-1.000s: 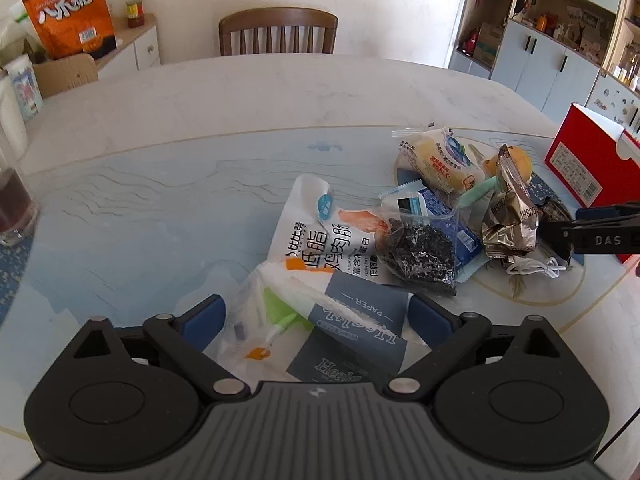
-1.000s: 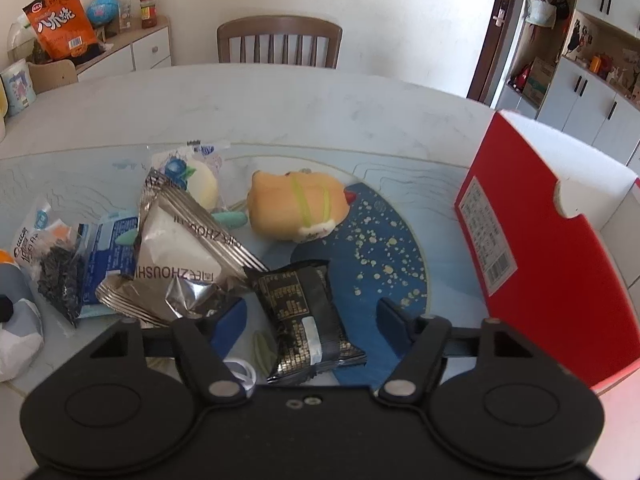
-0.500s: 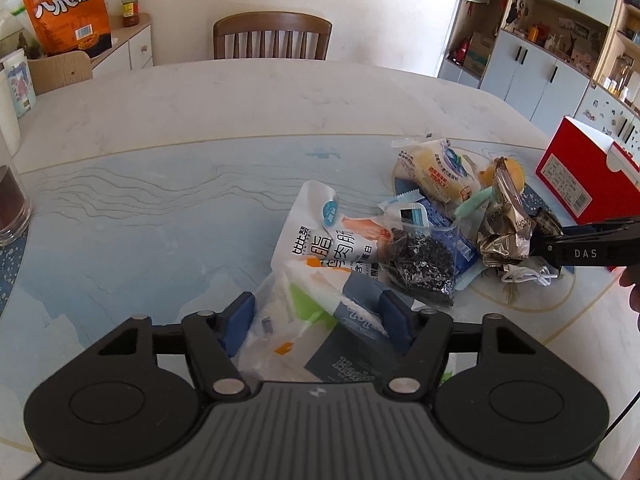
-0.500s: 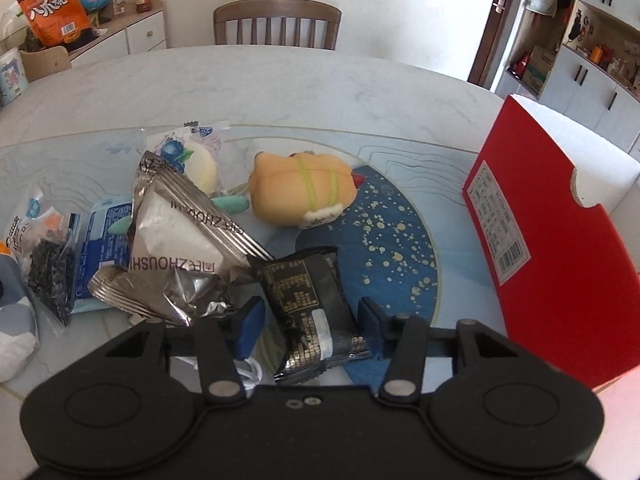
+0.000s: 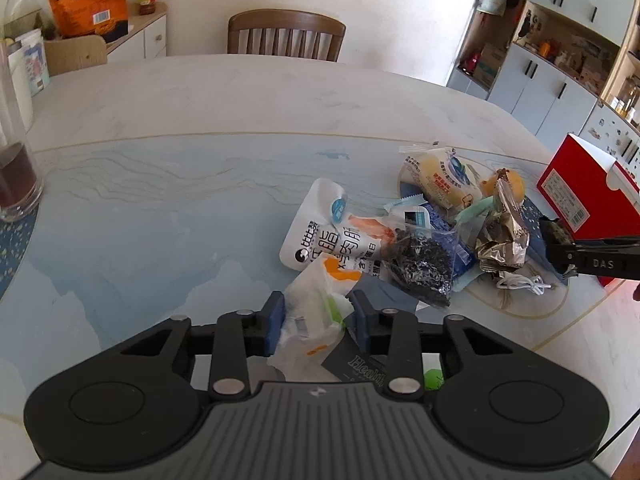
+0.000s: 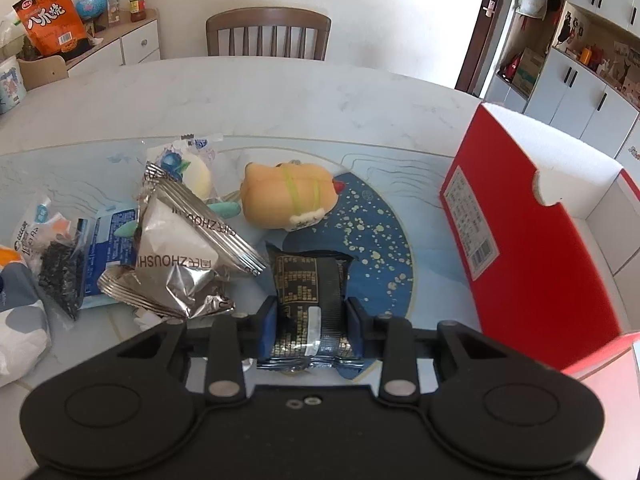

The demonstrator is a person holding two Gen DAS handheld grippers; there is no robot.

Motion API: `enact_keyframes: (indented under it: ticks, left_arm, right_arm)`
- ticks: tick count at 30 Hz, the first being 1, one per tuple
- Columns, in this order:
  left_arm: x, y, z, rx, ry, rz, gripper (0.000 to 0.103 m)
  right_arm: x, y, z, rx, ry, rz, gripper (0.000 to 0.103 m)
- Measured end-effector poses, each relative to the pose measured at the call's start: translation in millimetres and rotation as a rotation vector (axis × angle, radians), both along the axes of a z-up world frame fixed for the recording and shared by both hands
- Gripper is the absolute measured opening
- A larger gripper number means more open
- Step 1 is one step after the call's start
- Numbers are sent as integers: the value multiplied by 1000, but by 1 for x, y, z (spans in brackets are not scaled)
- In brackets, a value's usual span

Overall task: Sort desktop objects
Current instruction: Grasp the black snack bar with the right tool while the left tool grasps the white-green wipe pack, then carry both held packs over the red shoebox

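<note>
My left gripper (image 5: 316, 324) is shut on a crumpled white plastic packet (image 5: 308, 300) with orange and green marks. The packet lies over a dark blue-grey tissue pack (image 5: 374, 292) at the near end of a heap of snack packets. My right gripper (image 6: 312, 320) has a black snack packet (image 6: 310, 276) with gold print between its blue pads. Its jaws are closing and the pads press on the packet's sides. In the left wrist view the right gripper (image 5: 560, 254) reaches in from the right edge. A red box (image 6: 520, 248) with a white inside stands open on the right.
The heap holds a silver foil packet (image 6: 180, 256), an orange plush toy (image 6: 288, 196), a wrapped bun (image 6: 192, 168), a bag of black bits (image 5: 420, 264) and a white meat packet (image 5: 320, 236). A glass (image 5: 16, 184) stands at the table's (image 5: 160, 200) left. A chair (image 5: 286, 36) is behind.
Both grippers' jaws have closed in from wide apart. The left ones squeezed the white packet, which bunched up; the right ones came onto the black packet's sides.
</note>
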State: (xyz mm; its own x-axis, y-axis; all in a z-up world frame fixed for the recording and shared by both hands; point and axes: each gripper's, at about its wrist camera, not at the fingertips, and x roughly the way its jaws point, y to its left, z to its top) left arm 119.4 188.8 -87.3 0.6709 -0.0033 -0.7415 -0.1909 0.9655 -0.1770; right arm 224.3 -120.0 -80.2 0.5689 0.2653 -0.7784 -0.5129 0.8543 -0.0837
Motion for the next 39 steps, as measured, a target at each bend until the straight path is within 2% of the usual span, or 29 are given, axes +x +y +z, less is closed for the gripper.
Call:
enact_keyframes:
  ticks: [11,22,39]
  left_arm:
    - [-16,-23,19,-52,-14,65,31]
    - [-8,-67,55,-81,-73,43,31]
    - [42,-150,99,-80,-176,-118,31]
  right_arm:
    - [-12,-29,22,41,-3,51,34]
    - [-21,-67,51,78,-5,97,34]
    - [-10,-124,89,144,-41,89,34]
